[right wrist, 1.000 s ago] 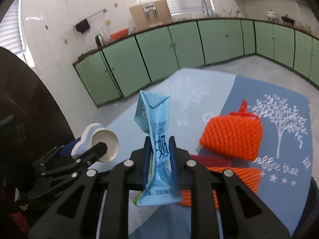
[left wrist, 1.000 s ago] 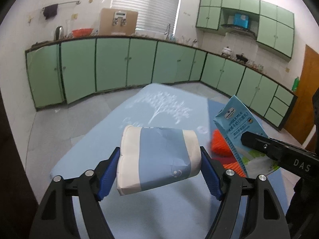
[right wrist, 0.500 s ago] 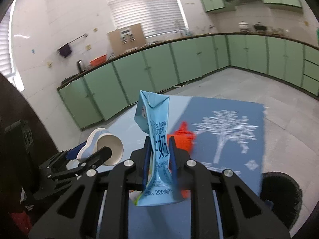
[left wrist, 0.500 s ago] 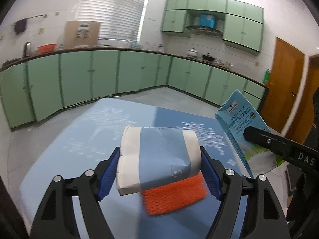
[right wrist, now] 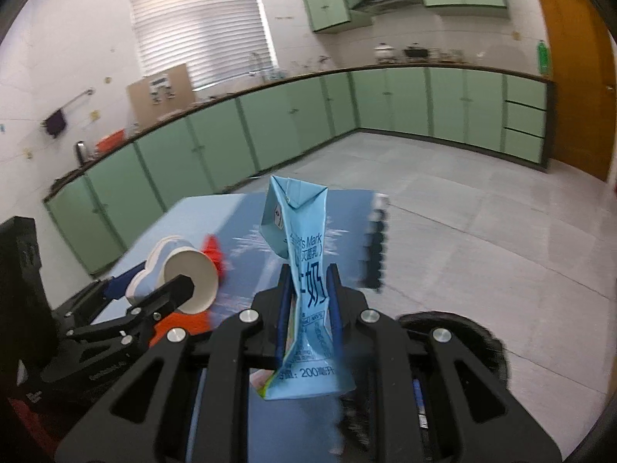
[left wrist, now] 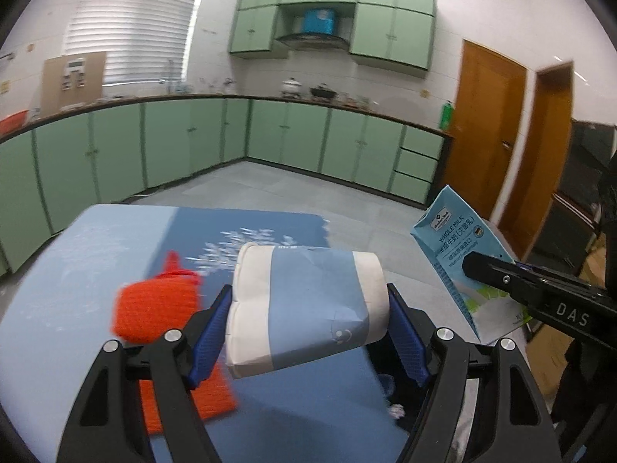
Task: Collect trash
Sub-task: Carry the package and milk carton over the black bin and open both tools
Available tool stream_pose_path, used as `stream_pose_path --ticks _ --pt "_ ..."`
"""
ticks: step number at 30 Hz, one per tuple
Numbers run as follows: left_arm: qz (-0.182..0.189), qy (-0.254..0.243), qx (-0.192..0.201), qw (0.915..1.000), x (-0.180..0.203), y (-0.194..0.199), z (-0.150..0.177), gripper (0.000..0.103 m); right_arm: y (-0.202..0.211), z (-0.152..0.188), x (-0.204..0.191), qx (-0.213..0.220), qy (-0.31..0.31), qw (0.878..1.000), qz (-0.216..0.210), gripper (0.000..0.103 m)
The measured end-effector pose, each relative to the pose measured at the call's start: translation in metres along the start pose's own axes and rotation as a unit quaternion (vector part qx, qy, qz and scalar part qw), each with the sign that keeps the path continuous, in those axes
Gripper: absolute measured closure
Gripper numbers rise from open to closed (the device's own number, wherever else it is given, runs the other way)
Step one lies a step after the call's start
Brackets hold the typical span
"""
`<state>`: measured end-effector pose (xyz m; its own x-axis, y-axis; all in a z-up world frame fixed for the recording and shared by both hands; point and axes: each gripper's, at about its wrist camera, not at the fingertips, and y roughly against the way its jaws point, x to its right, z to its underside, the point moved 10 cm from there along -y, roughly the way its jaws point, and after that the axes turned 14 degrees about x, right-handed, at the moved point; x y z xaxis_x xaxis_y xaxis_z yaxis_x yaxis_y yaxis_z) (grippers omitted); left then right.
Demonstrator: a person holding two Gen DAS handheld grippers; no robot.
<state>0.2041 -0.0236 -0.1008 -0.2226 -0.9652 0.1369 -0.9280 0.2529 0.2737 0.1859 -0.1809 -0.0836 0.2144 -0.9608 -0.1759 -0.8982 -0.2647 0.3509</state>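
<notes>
A squashed blue-and-white paper cup (left wrist: 304,305) lies sideways between the blue pads of my left gripper (left wrist: 308,291), which is shut on it above the blue tablecloth (left wrist: 58,308). In the right wrist view the cup (right wrist: 185,277) shows its open mouth at the left. My right gripper (right wrist: 308,281) is shut on a flattened light-blue milk carton (right wrist: 297,239), held upright near the table's right edge. The carton (left wrist: 451,243) also appears at the right of the left wrist view. A black trash bin (right wrist: 462,332) sits low on the right, partly hidden behind the gripper.
An orange net bag (left wrist: 154,305) lies on the tablecloth left of the cup. Green cabinets (left wrist: 293,135) line the far walls, and two brown doors (left wrist: 489,127) stand at the right. Grey floor (right wrist: 462,212) stretches beyond the table edge.
Both grippers have swung right across the table with the cup and carton still held. The orange bag has slid left in view, and the black bin and doors have come into view.
</notes>
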Motion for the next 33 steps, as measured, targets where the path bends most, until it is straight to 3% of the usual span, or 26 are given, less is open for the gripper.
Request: stream_pose_path --ticks 12,29,33 --pt "0.069 -0.028 -0.040 0.9964 0.096 -0.055 0.042 0.028 0.007 0.044 0.104 -0.027 -0.031 0.996 0.081 0.086" --pt "0.102 -0.049 -0.131 0.9849 0.150 -0.119 0.107 0.027 -0.027 0.116 0.184 -0.098 -0.081 0.982 0.138 0.086" --pt "0.106 -0.050 -0.148 0.9820 0.158 -0.129 0.115 0.027 -0.032 0.126 0.201 -0.111 -0.101 0.977 0.149 0.079"
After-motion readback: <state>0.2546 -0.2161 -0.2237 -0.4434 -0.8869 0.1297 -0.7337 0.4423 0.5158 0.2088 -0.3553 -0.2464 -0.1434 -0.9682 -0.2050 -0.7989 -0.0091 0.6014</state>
